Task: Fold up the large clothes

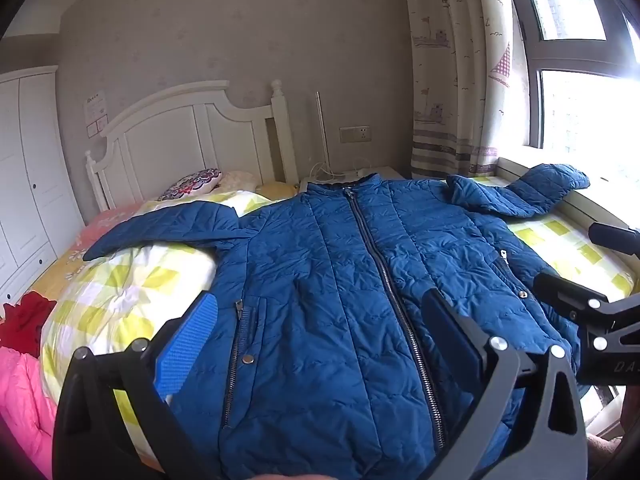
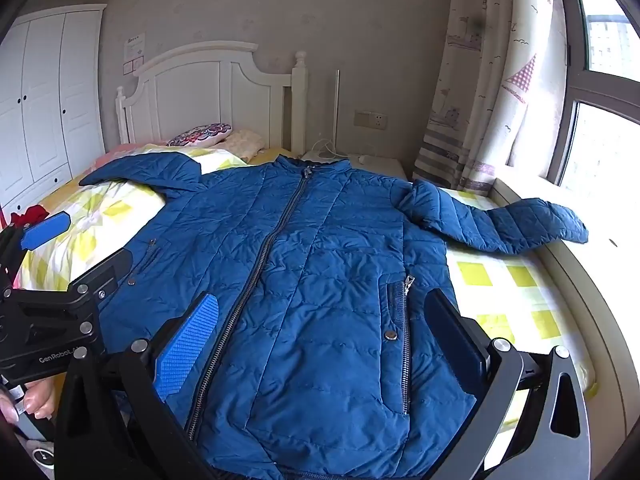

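One bed [image 1: 132, 280], yellow-and-white check cover, white headboard [image 1: 180, 136] at far end, white wardrobe [image 1: 28, 168] to the left, sailboat-print curtain [image 1: 460, 80] and bright window [image 1: 580, 80] to the right, patterned pillow [image 1: 192, 182] near the headboard. One blue quilted jacket [image 1: 340, 260], laid flat and face up across the bed, zipped to the collar, hem nearest the cameras; left-hand sleeve [image 2: 140, 168] spread outward over the cover, other sleeve [image 2: 520, 224] bent and reaching onto the window ledge. Judged light, puffy and soft, shell probably slick, likely to spring back from a crease; no fold yet made. Best taken at sleeve cuffs or at hem corners, pinching through both layers rather than the smooth padded middle. Two pockets with zips and snap studs on the front, flat. Some red and pink clothing [image 1: 20, 340] heaped beside the bed, left edge. Left gripper [image 1: 320, 344], fingers spread wide, empty, hovering over the hem left of the zip. Right gripper [image 2: 324, 344], fingers likewise apart, empty, above the hem by the right pocket.
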{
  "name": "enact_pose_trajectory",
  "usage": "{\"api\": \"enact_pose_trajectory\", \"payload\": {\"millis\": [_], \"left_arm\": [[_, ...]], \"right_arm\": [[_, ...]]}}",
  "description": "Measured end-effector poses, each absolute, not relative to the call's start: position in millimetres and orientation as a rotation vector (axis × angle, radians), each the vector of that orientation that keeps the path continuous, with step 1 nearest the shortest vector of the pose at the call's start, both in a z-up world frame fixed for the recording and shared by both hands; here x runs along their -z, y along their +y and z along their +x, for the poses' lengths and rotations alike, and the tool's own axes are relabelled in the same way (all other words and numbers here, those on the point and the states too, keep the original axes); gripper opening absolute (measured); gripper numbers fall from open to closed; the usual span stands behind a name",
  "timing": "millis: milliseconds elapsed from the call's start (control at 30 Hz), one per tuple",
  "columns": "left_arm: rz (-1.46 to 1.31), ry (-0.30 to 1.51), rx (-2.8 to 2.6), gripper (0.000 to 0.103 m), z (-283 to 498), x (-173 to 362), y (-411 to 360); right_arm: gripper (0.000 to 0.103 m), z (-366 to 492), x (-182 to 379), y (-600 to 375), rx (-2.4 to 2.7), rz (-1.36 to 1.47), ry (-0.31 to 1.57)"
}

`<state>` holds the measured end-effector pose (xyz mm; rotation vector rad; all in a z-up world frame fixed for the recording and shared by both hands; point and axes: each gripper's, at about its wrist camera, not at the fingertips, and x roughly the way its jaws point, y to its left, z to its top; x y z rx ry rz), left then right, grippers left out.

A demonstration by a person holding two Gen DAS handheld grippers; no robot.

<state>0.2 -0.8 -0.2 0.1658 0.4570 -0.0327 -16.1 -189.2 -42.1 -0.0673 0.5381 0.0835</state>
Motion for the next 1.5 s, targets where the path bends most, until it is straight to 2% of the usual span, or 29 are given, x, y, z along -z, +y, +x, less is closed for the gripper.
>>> {"api": "enact_pose_trajectory", "payload": {"millis": [1500], "left_arm": [[0.099,0.488,0.007,0.101,4.0,6.7,16.1]], "right_arm": [[0.099,-10.9,46.6,-186.0,-0.099,-0.061,0.578]]}}
